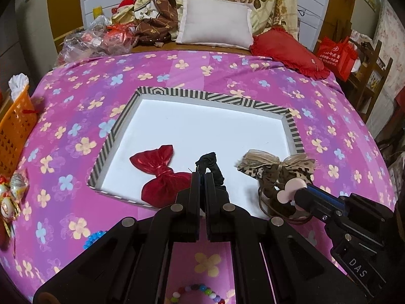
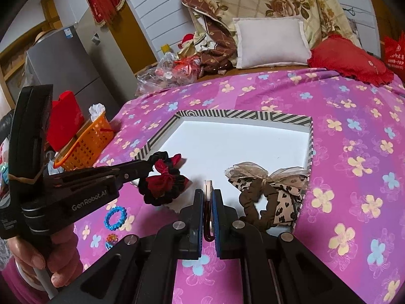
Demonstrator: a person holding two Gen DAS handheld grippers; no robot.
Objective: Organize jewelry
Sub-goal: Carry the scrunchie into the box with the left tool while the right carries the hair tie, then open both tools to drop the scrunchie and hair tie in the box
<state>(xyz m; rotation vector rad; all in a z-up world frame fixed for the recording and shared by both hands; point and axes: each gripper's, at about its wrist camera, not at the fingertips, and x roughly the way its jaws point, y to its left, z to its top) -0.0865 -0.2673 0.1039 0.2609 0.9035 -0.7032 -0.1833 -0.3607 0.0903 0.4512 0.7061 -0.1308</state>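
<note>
A striped-rim box lid [image 1: 162,91] with a white floor lies on the pink flowered bedspread; it also shows in the right wrist view [image 2: 222,114]. My left gripper [image 1: 201,174] is shut on a black scrunchie [image 1: 211,163] with a red bow [image 1: 157,171], held over the box's near edge; in the right wrist view the left gripper [image 2: 145,166] holds the scrunchie [image 2: 162,187] there. My right gripper [image 2: 208,192] is shut on a pink-topped hair tie [image 2: 208,186]; in the left wrist view its pink disc [image 1: 291,190] shows. A brown leopard bow scrunchie [image 2: 265,190] lies in the box's near right corner.
An orange basket [image 2: 86,144] stands at the bed's left edge. A blue scrunchie [image 2: 115,217] and a beaded bracelet [image 1: 200,292] lie on the bedspread near me. A white pillow [image 1: 215,21], red cushion [image 1: 286,49] and plastic bags [image 1: 93,40] sit at the far end.
</note>
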